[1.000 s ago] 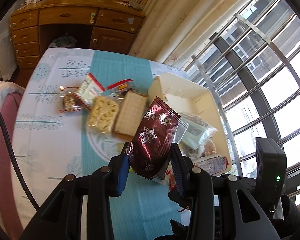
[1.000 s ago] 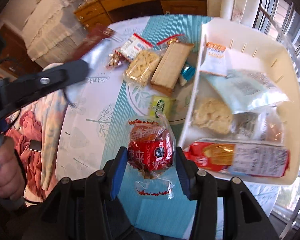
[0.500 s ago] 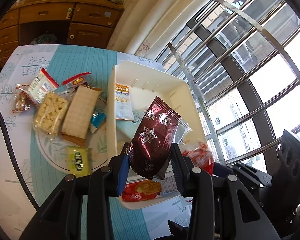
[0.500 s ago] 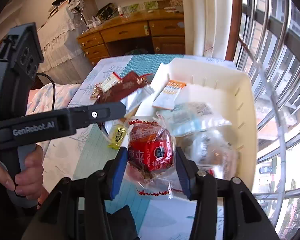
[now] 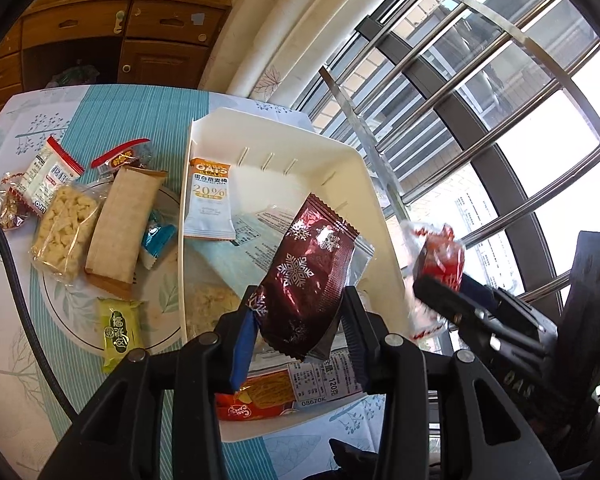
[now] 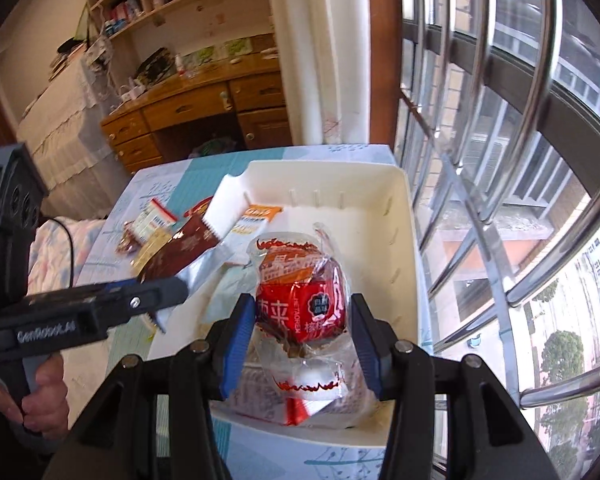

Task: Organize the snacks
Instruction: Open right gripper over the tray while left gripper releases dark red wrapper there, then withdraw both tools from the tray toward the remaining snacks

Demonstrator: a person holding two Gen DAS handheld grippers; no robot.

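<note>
Fig.: two hand-held grippers over the bin, each w/ one snack. L gripper [image 5: 300, 324] is clamped on a maroon pack [image 5: 308, 276] w/ snowflake print, gripped at its lower end; the pack stands tilted up over the white bin [image 5: 384, 248], not yet inside. R gripper [image 6: 304, 332] is closed on a red snack [image 6: 300, 300] in a clear wrapper, pads on its two sides, also above the bin's interior. The bin sits on the table [image 5: 28, 380] by the window and already holds an oats sachet [image 5: 210, 200], a pale blue pack [image 5: 244, 256] and a cracker pack [image 5: 260, 396] at the near wall. More snacks lie on a plate [image 5: 164, 292] left of the bin: puffed-rice pack [image 5: 66, 232], brown bar [image 5: 124, 232], green sweet [image 5: 120, 328].

Handling (judged): both held items are light, w/ thin crinkly film that is slippery and deforms. The maroon pack is flat and flops about its held end, so grip across the body, not the seal. The red snack is rounded, prob. soft inside; hold at its widest part w/ mild pressure, since loose wrapper ends give no purchase
</note>
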